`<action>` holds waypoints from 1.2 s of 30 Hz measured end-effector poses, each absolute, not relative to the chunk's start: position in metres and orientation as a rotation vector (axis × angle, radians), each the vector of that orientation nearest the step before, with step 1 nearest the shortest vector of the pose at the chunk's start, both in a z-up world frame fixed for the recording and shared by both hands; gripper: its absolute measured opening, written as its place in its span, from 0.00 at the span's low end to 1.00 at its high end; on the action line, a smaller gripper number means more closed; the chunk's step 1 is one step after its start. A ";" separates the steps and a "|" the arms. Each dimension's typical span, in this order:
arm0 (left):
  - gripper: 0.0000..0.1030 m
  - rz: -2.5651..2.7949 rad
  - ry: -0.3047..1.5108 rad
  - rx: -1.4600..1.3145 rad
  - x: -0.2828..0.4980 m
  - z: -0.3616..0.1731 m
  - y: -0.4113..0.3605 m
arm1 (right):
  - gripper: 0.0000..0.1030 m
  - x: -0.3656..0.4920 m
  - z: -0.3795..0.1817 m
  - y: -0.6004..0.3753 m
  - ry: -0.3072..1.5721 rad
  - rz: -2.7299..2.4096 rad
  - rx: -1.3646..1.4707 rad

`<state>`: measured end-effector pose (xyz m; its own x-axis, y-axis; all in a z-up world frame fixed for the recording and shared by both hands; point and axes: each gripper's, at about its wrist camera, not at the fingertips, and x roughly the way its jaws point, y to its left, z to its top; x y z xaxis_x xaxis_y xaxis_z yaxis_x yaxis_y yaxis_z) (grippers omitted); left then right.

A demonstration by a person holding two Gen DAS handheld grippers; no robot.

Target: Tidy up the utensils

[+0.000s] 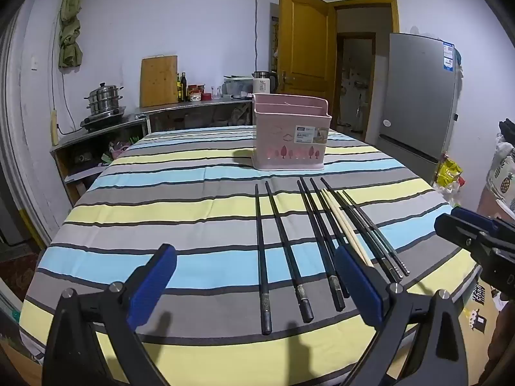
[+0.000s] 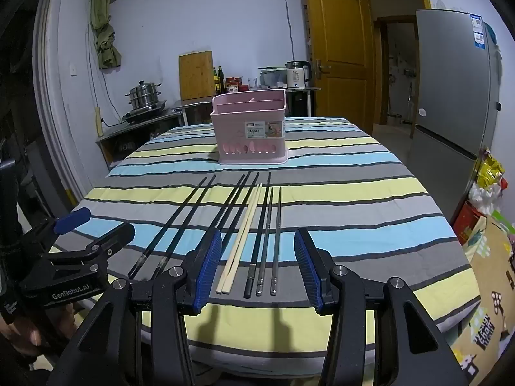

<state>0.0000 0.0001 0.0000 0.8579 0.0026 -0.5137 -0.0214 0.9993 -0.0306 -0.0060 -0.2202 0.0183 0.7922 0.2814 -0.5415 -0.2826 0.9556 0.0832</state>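
Fingers apart on both: left gripper (image 1: 256,284) wide, right gripper (image 2: 257,265) narrower, nothing clamped, both tilted down over the striped tablecloth (image 2: 354,199). Black chopsticks (image 1: 262,257), one pale wooden pair (image 2: 243,238) and grey metal chopsticks (image 2: 276,238) lie side by side. Pink utensil basket (image 1: 289,132) stands upright behind them, well apart.

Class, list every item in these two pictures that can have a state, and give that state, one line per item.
left gripper: open, holding nothing.
right gripper: open, holding nothing.
pink basket: upright on the table, no utensil seen in it.
black chopsticks: lying flat on the tablecloth, not yet sorted.
pale wooden chopsticks: lying flat, side by side.
yellow door: open.
fridge: doors shut.
steamer pot: lid on.
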 end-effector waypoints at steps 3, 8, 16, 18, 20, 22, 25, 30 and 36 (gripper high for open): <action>0.97 0.011 0.540 -0.036 0.000 0.000 0.000 | 0.47 -0.006 0.019 -0.220 0.581 0.304 -0.001; 0.97 0.009 0.538 -0.036 -0.001 0.000 0.000 | 0.47 -0.006 0.019 -0.220 0.582 0.302 -0.003; 0.97 0.008 0.540 -0.042 0.000 0.000 0.000 | 0.47 -0.007 0.020 -0.219 0.581 0.304 -0.001; 0.98 0.007 0.537 -0.039 0.000 0.002 0.001 | 0.47 -0.007 0.019 -0.219 0.580 0.304 -0.002; 0.97 0.007 0.537 -0.038 -0.001 0.002 -0.001 | 0.47 -0.007 0.019 -0.219 0.580 0.305 -0.001; 0.97 0.005 0.536 -0.039 -0.001 0.002 -0.001 | 0.47 -0.007 0.019 -0.218 0.580 0.305 -0.002; 0.97 0.005 0.535 -0.038 -0.001 0.002 -0.002 | 0.47 -0.007 0.019 -0.218 0.579 0.305 0.000; 0.97 0.005 0.535 -0.038 -0.001 0.002 -0.002 | 0.47 -0.007 0.018 -0.218 0.579 0.304 0.000; 0.97 0.007 0.536 -0.035 -0.003 0.002 -0.004 | 0.47 -0.009 0.019 -0.217 0.581 0.305 -0.001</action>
